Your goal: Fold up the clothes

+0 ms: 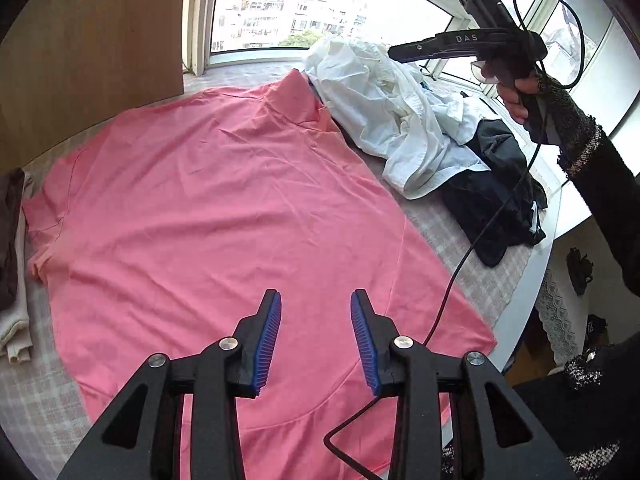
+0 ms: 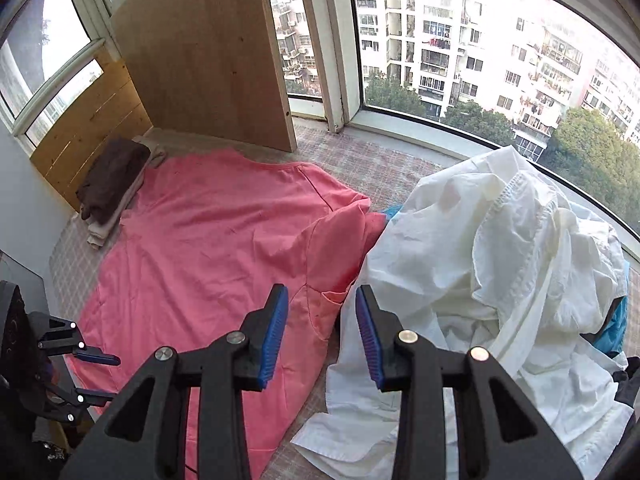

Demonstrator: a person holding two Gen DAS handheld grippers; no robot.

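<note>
1. Left wrist view: left gripper (image 1: 316,340), black with blue ribbed pads, jaws spread wide, nothing between them, above the near part of the pink short-sleeved T-shirt (image 1: 224,200).
2. T-shirt lies spread flat on a grey-checked cloth surface (image 1: 44,392), hem toward the camera, one sleeve reaching the crumpled white shirt pile (image 1: 392,120) at the far right.
3. Dark garment (image 1: 496,200) lies just beside the white pile, near the surface's right edge.
4. Folded brown and cream clothes (image 1: 12,264) sit at the left edge, beside the T-shirt's other sleeve.
5. Right gripper (image 1: 480,46) is held up in the air by a hand (image 1: 516,96) in a dark knit sleeve, black cable (image 1: 460,268) hanging from it; jaw state cannot be told in this view.
6. Right wrist view: right gripper (image 2: 322,336) jaws wide apart, empty, over the T-shirt sleeve (image 2: 336,240) where it meets the white pile (image 2: 500,260).
7. Folded brown stack (image 2: 114,178) rests by a wooden panel (image 2: 208,48).
8. Left gripper (image 2: 94,376) shows at the lower left edge, open.
</note>
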